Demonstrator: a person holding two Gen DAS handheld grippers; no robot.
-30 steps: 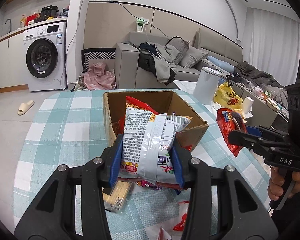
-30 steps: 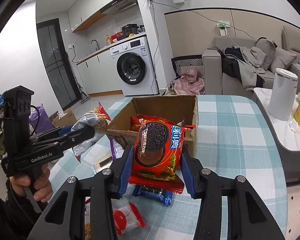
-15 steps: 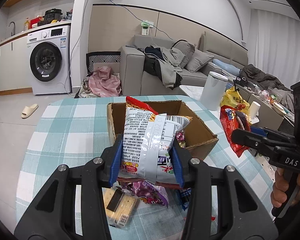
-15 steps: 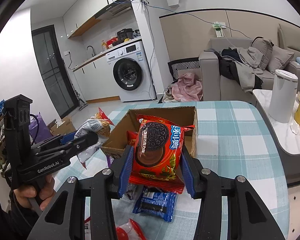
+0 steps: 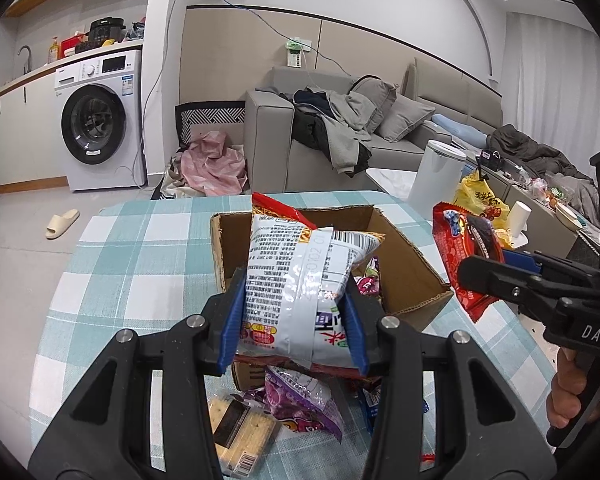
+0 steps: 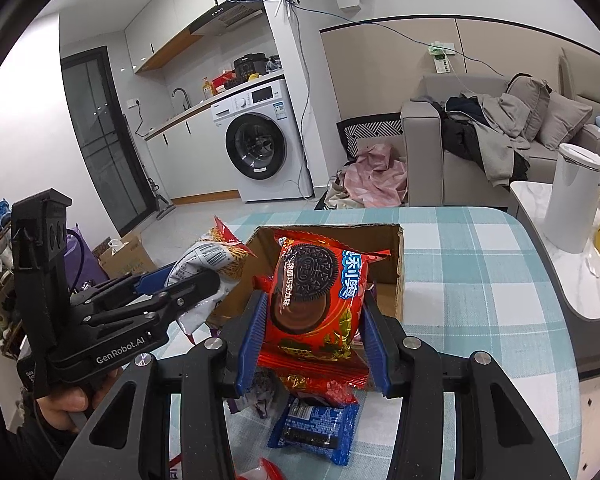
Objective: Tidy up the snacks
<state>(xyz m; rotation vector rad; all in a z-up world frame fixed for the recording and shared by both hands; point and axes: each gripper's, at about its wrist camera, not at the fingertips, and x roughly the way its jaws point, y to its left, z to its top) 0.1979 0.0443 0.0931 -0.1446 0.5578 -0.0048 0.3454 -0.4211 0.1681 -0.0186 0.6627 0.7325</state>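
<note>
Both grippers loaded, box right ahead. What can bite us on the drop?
1. Both the left gripper and right gripper approach one cardboard box; they may collide.
2. The silver snack bag looks slick and puffy, pinched low; it might slip early.
3. The box already holds packets, so the red Oreo pack may land outside.

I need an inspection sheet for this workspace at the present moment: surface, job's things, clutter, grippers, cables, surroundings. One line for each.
Surface: round table with teal-and-white checked cloth.
Job's things: open cardboard box on the table; silver snack bag and red Oreo pack held up in front of it.
Clutter: loose on the cloth, cracker pack, purple packet, blue packet.
Grippers: left gripper shut on the silver snack bag; right gripper shut on the red Oreo pack.
Cables: blue cable running along the wall.
Surroundings: washing machine, sofa with clothes, white bin.
</note>
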